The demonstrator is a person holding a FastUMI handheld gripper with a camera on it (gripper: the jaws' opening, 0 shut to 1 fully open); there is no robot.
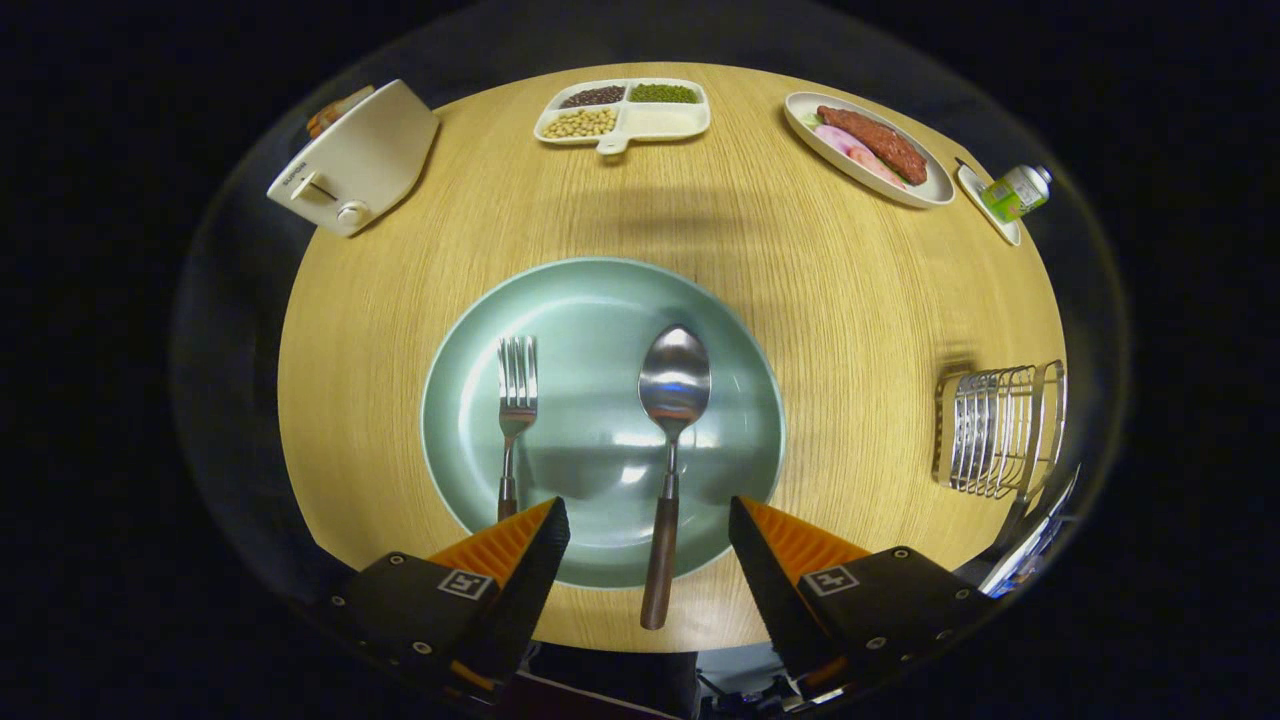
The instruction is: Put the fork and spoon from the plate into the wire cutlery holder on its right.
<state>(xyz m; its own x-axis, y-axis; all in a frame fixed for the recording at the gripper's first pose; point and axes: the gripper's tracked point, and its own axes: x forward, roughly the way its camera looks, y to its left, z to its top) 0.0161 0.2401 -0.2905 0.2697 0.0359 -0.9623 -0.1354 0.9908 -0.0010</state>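
Fingers (650,530) spread wide, empty, straddling the spoon (668,440) handle at the plate (600,300) near rim. Fork (515,410) on the plate left of the spoon; wire cutlery holder (995,430) right of the plate. Risk: closing off-centre could skid the slim handle across the glazed plate.

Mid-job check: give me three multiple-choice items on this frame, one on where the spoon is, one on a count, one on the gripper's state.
1. Where does the spoon lie?
A. In the wire cutlery holder
B. On the green plate, handle between the fingers
C. Beside the toaster

2. How many utensils lie on the plate?
A. One
B. Two
C. Four

3. What state is the gripper in?
A. Open, holding nothing
B. Shut on the fork
C. Shut on the spoon

Answers: 1 B, the bowl rests mid-plate and the handle runs out between the fingers. 2 B, fork and spoon side by side. 3 A, the fingers stand wide apart, clear of the spoon handle.
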